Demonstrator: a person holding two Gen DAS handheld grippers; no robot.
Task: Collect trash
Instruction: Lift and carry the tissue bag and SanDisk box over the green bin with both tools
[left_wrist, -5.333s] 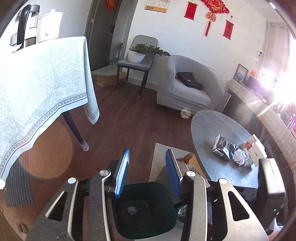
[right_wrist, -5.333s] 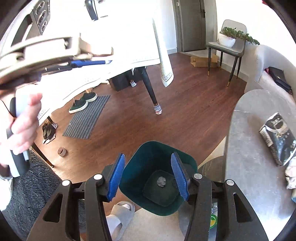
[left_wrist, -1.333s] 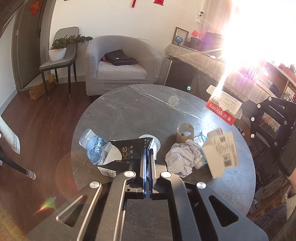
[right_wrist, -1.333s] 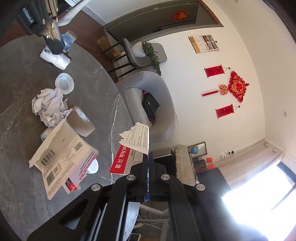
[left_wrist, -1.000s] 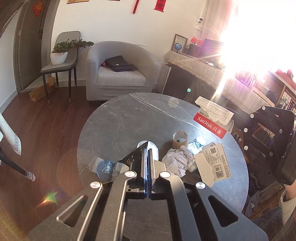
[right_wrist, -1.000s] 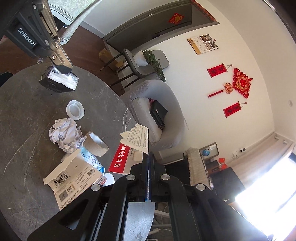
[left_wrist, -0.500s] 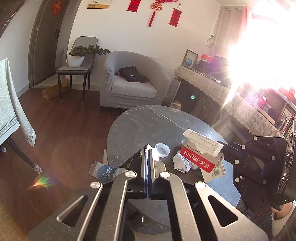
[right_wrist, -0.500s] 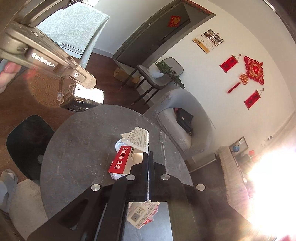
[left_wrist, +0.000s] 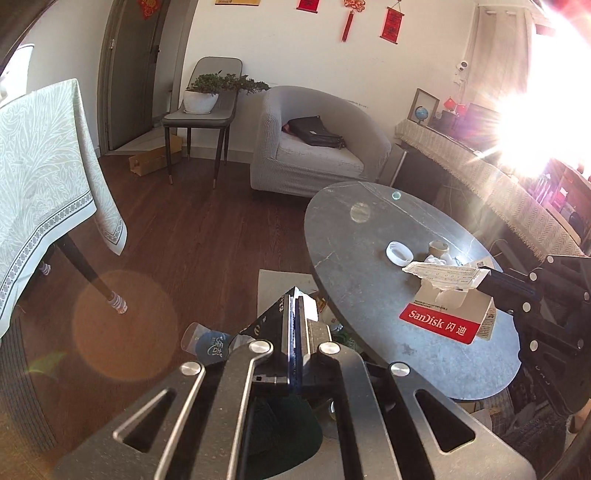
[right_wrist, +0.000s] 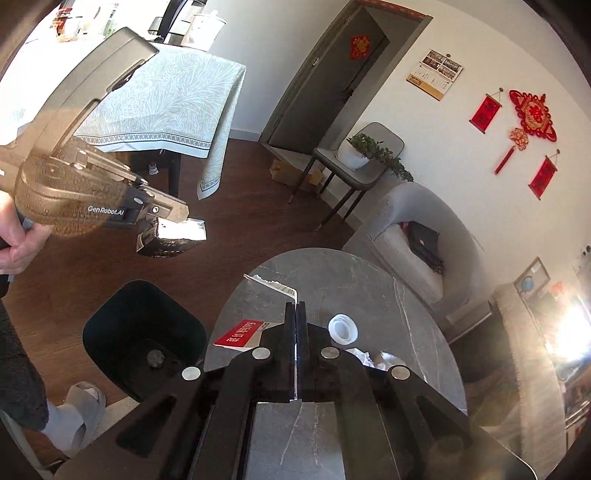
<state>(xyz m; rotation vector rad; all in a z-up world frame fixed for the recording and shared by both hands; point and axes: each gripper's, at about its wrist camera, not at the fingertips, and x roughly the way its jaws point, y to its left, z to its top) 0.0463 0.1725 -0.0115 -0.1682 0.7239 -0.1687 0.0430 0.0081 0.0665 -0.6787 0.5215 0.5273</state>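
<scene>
The dark bin (right_wrist: 144, 332) stands on the floor beside the round grey surface (right_wrist: 388, 295), with one crumpled grey wad (right_wrist: 156, 357) at its bottom. The left hand-held gripper (right_wrist: 173, 216) is clamped on a black foil bag (right_wrist: 171, 238) in the air above the floor, near the bin. The right hand-held gripper (right_wrist: 295, 306) is clamped on a torn flap of the red-and-white carton (left_wrist: 448, 317), over the surface edge. A white lid (right_wrist: 343, 330) lies on the surface

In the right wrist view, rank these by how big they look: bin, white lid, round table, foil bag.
1. Round table
2. Bin
3. Foil bag
4. White lid
The bag hangs in the left claw, nearer the camera than the floor, so its true size against the bin is unsure.
</scene>
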